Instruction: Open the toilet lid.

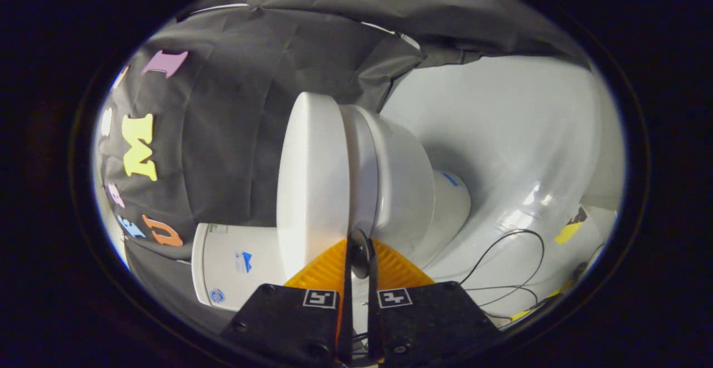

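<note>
The camera is rolled on its side, so the toilet (pixel 390 178) appears tipped over, its lid (pixel 315 184) a broad white disc facing the black cloth wall (pixel 234 128) and the bowl bulging away toward the white floor (pixel 518 134). The gripper (pixel 359 245) has its orange fingers (pixel 326 270) drawn almost together, only a thin slit between them, and their tips sit right at the lid's front edge, where lid meets seat. A dark rounded shape shows in the slit; I cannot tell whether it is the lid's lip being pinched or part of the tool, so whether both fingers truly press on the lid is unclear. The sideways hold makes sense to me: turned like this, the fingers line up with the seam, which is probably the easiest place to catch the lid and swing it up. The lid looks fully down on the seat, so the opening seems not yet begun. The tank (pixel 234 262) lies beyond the left finger, carrying small blue marks and a round blue logo, all too small to read. Black cables (pixel 501 256) trail across the floor near yellow tape (pixel 568 231).
</note>
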Available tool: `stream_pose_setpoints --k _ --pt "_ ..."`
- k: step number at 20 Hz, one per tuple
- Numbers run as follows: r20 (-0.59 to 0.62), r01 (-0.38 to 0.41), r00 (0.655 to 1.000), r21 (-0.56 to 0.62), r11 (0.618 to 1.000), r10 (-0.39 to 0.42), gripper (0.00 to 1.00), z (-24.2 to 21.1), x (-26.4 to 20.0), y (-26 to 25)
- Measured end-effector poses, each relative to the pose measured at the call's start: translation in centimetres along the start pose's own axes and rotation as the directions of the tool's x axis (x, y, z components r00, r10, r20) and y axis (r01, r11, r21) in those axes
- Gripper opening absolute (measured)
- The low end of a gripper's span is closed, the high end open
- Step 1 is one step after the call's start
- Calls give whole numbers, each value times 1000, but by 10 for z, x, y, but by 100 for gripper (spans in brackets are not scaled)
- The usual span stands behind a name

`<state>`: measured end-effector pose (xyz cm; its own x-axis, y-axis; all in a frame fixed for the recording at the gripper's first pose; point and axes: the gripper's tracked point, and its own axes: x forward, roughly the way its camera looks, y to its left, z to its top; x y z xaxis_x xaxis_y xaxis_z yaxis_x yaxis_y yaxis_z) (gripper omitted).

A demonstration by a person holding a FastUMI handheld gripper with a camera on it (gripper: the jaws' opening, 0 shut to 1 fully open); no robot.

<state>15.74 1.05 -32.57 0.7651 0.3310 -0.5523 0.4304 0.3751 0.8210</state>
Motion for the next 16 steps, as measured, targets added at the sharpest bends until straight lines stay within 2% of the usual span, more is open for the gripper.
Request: stream_pose_setpoints --k 2,7,16 --pt "1 10 1000 -45 999 -10 11 -3 -1 0" --pt "12 50 999 -109 993 -49 10 -2 -3 5" --pt "64 81 996 -220 972 -69 10 3 -17 21"
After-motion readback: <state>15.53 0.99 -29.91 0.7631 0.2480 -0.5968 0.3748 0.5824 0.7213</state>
